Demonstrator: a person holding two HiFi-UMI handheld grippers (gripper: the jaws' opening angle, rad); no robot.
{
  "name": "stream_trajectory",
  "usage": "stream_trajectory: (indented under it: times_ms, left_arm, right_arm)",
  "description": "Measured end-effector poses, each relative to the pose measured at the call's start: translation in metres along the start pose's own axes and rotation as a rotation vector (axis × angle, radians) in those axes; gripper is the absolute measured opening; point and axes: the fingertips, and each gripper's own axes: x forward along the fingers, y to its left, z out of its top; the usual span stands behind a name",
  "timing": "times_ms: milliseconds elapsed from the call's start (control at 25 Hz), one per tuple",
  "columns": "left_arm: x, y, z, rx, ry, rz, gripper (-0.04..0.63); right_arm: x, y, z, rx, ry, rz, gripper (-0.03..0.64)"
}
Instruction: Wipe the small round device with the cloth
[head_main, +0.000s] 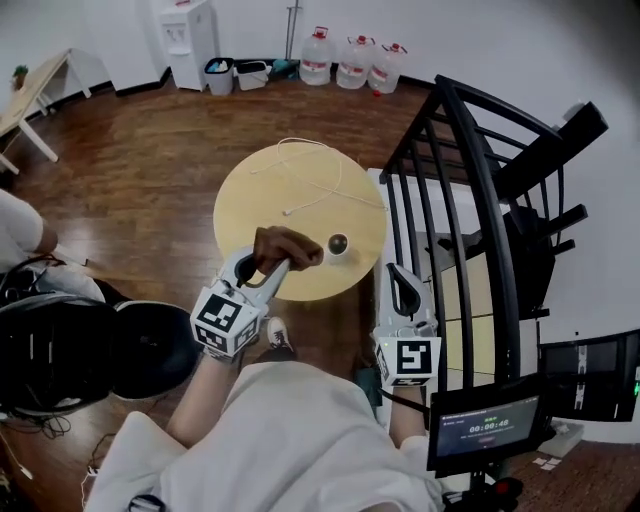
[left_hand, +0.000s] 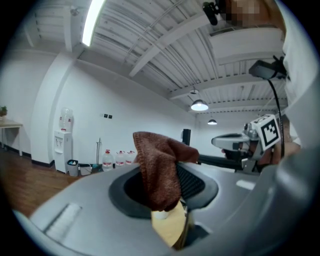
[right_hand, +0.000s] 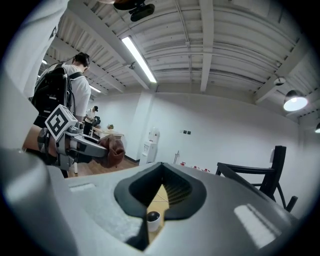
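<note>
The small round device (head_main: 338, 244), a white base with a dark dome, stands near the front edge of the round wooden table (head_main: 300, 170). My left gripper (head_main: 283, 258) is shut on a brown cloth (head_main: 287, 245), which hangs just left of the device. In the left gripper view the cloth (left_hand: 160, 167) drapes out of the left gripper (left_hand: 166, 187), with the device (left_hand: 160, 215) just below it. My right gripper (head_main: 396, 272) is shut and empty off the table's right rim. In the right gripper view, the right gripper (right_hand: 157, 200) points at the device (right_hand: 153, 218).
A white cable (head_main: 305, 178) lies looped across the table. A black metal rack (head_main: 470, 200) stands close on the right, a black bag (head_main: 60, 350) on the left. Water bottles (head_main: 350, 60) and a dispenser (head_main: 190, 40) line the far wall. A person with a backpack (right_hand: 57, 92) stands behind.
</note>
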Motion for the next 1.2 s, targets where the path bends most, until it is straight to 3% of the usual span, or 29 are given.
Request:
stream_trajectory:
  times_ms: [320, 680, 1200]
  left_arm:
    - [-0.057, -0.095, -0.006, 0.054, 0.000, 0.032, 0.146]
    - [-0.117, -0.171, -0.009, 0.053, -0.001, 0.043, 0.146]
    - [-0.104, -0.178, -0.010, 0.083, -0.029, -0.008, 0.146]
  right_arm:
    - [-0.097, 0.010, -0.013, 0.053, -0.034, 0.035, 0.003]
    - [-0.185, 0.030, -0.022, 0.126, -0.029, 0.067, 0.003]
    - [-0.173, 0.032, -0.030, 0.181, -0.011, 0.043, 0.003]
